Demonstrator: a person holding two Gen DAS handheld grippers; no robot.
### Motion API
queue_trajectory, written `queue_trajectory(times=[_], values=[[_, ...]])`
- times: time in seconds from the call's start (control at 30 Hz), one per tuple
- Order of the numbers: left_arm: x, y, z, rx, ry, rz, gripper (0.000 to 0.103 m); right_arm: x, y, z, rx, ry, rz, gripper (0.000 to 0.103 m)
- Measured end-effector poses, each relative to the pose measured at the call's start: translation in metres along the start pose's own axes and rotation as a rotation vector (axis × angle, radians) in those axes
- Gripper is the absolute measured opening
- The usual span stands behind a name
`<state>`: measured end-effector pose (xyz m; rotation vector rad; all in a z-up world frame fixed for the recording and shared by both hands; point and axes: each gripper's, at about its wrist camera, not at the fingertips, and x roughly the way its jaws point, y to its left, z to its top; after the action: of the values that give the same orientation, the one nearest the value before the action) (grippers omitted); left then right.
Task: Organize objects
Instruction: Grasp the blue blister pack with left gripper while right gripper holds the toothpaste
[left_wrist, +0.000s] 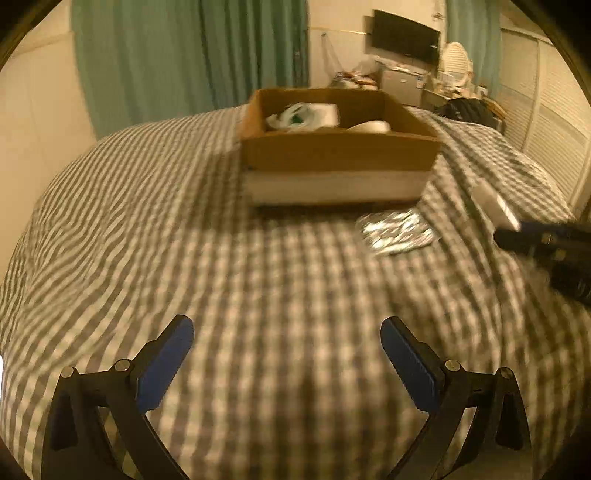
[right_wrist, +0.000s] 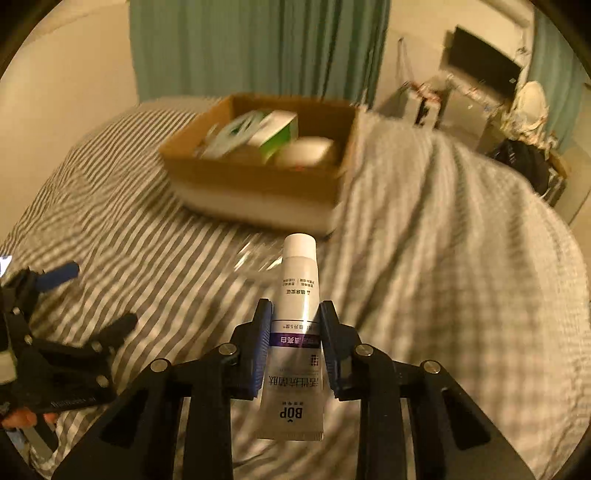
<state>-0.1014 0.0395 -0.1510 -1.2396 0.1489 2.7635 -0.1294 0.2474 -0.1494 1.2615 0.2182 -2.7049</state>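
A white tube (right_wrist: 299, 332) marked BOP sits clamped between the blue pads of the right gripper (right_wrist: 295, 325), cap pointing forward, held above the checked bedcover (right_wrist: 443, 258). Ahead of it on the bed lies a cardboard box (right_wrist: 258, 177) holding a green-and-white carton (right_wrist: 275, 131) and a white rounded item (right_wrist: 306, 149), both blurred. In the left wrist view a silver foil pack (left_wrist: 397, 232) lies on the cover just in front of the box. The left gripper (left_wrist: 286, 350) hangs over the bedcover with its jaws spread wide and nothing between them. Teal curtains (left_wrist: 192, 55) hang behind.
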Motion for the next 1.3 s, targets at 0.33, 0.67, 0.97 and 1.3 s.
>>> queue_trajectory(times=[0.33, 0.67, 0.97, 1.3], values=[[0.056, -0.075, 0.050, 0.180, -0.018, -0.056, 0.103, 0.010, -0.060, 0.040, 0.006, -0.024, -0.045, 0.026], [0.123, -0.093, 0.057, 0.176, 0.045, 0.001, 0.103, 0.040, -0.071, 0.025, 0.060, 0.039, 0.064, 0.026], [0.128, -0.104, 0.069, 0.252, 0.038, -0.068, 0.027, 0.042, -0.074, 0.017, 0.075, 0.053, 0.051, 0.026], [0.059, -0.082, 0.072, 0.206, 0.001, -0.151, 0.007, 0.015, -0.057, 0.005, 0.069, 0.031, 0.044, 0.026]])
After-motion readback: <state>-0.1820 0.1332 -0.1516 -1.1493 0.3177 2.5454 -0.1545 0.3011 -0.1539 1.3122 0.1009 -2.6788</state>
